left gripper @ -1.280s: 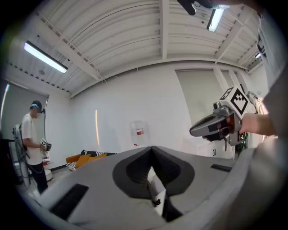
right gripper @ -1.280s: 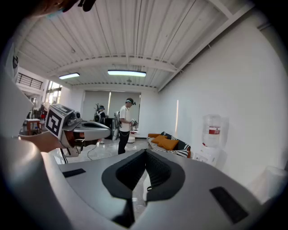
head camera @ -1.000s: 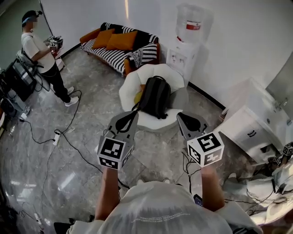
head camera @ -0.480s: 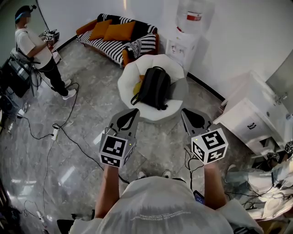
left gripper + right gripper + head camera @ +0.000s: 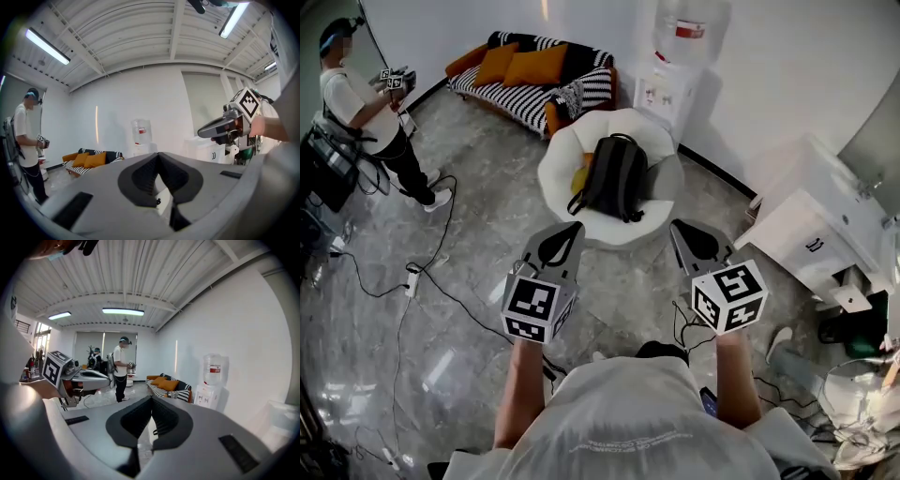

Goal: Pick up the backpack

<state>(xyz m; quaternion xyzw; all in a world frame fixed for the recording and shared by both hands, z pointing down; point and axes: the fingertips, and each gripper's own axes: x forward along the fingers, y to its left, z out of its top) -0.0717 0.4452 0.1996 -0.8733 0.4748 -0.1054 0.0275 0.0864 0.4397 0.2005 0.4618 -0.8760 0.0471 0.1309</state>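
A black backpack (image 5: 612,178) leans upright on a round white chair (image 5: 558,164) in the middle of the head view. Both grippers are held side by side above the floor, short of the chair, pointing toward it. My left gripper (image 5: 574,228) is shut with nothing in it, its tip just short of the chair's front edge. My right gripper (image 5: 677,226) is also shut and empty, off the chair's right front. In the left gripper view the shut jaws (image 5: 158,154) hide the backpack, and the right gripper (image 5: 220,127) shows at the right. The right gripper view shows its own shut jaws (image 5: 151,398) and the left gripper (image 5: 89,376).
A striped sofa with orange cushions (image 5: 530,70) and a water dispenser (image 5: 675,66) stand behind the chair by the wall. A white cabinet (image 5: 825,244) is at the right. Another person (image 5: 361,108) stands far left. Cables (image 5: 422,281) trail over the marble floor.
The head view has shifted: chair and backpack sit slightly higher and further left in the picture. Both grippers stay shut and side by side, a little lower.
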